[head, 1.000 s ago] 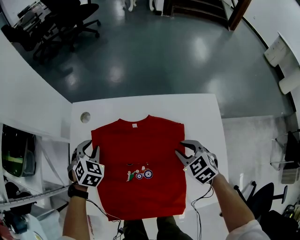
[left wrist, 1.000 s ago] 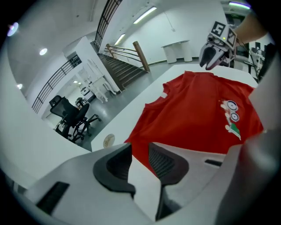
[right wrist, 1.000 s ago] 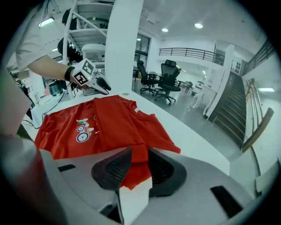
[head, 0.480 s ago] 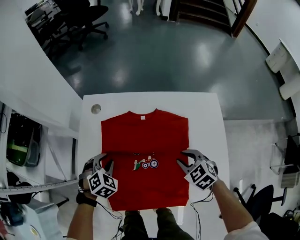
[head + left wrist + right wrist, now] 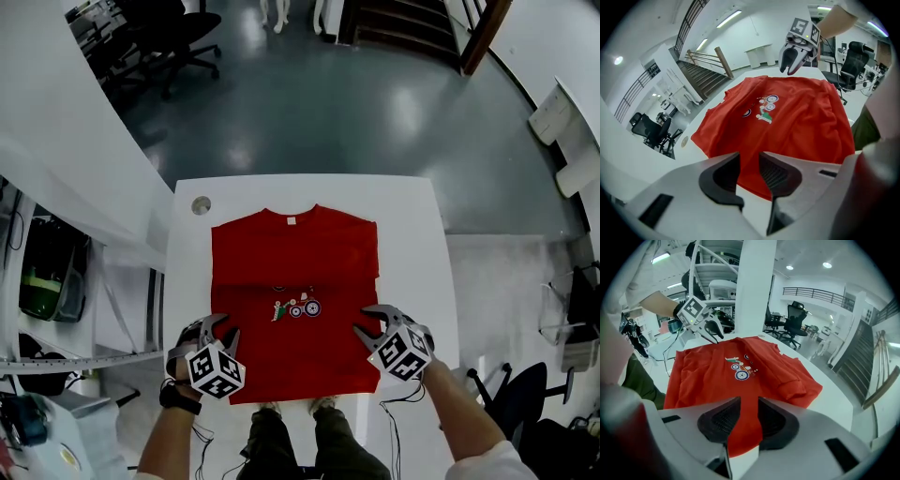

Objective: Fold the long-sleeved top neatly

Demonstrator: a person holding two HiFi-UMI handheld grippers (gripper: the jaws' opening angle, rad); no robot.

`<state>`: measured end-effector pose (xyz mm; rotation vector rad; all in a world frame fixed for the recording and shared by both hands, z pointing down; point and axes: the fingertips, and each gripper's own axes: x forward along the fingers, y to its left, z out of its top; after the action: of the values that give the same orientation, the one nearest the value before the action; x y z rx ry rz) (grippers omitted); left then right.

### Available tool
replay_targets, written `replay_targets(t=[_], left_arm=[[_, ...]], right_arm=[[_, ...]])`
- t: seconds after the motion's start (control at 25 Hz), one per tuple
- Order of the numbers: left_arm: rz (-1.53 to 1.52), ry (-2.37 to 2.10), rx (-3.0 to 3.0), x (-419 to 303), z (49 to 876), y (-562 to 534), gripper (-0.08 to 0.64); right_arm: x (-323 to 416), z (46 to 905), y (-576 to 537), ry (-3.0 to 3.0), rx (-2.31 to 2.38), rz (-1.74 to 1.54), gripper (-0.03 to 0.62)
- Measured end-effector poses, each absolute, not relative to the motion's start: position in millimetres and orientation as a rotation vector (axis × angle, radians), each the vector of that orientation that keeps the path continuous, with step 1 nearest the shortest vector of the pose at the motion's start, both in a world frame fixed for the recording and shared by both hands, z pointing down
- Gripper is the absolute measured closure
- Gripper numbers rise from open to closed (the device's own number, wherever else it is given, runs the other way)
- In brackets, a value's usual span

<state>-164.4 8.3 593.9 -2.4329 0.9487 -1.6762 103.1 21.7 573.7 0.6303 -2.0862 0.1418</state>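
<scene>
Head view: the red long-sleeved top (image 5: pixel 295 281) is spread flat mid-table (image 5: pixel 412 216), collar toward the far edge, with no sleeve sticking out. The left gripper (image 5: pixel 223 330) and right gripper (image 5: pixel 362 320) are now placed at its near corners, further down its sides than a second ago; a lift of the hem is probably being prepared.

Left gripper view: the jaws are held partly apart, nothing is clamped, and the hem is seen just beyond.

Right gripper view: its jaws are likewise parted and empty above the cloth (image 5: pixel 722 376).
</scene>
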Motion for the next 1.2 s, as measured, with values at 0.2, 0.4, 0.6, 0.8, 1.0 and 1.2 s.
replay_targets(t=[0.2, 0.4, 0.6, 0.8, 1.0, 1.2], left_arm=[[-1.680, 0.887, -2.453, -156, 594, 31, 0.430], [-1.675, 0.833, -2.478, -146, 592, 51, 0.430], [-1.679, 0.744, -2.498, -138, 594, 84, 0.430], [-1.700, 0.646, -2.511, -135, 599, 122, 0.430], [-1.700, 0.603, -2.506, -134, 600, 150, 0.430], [-1.700, 0.542, -2.443, -136, 602, 168, 0.426]], right_arm=[[102, 574, 41, -2.087, 0.602, 0.149, 0.463], [102, 574, 62, -2.097, 0.570, 0.153, 0.463], [100, 576, 97, -2.107, 0.511, 0.160, 0.463], [101, 582, 136, -2.106, 0.451, 0.190, 0.463], [101, 584, 167, -2.105, 0.383, 0.185, 0.463], [101, 590, 191, -2.078, 0.303, 0.125, 0.459]])
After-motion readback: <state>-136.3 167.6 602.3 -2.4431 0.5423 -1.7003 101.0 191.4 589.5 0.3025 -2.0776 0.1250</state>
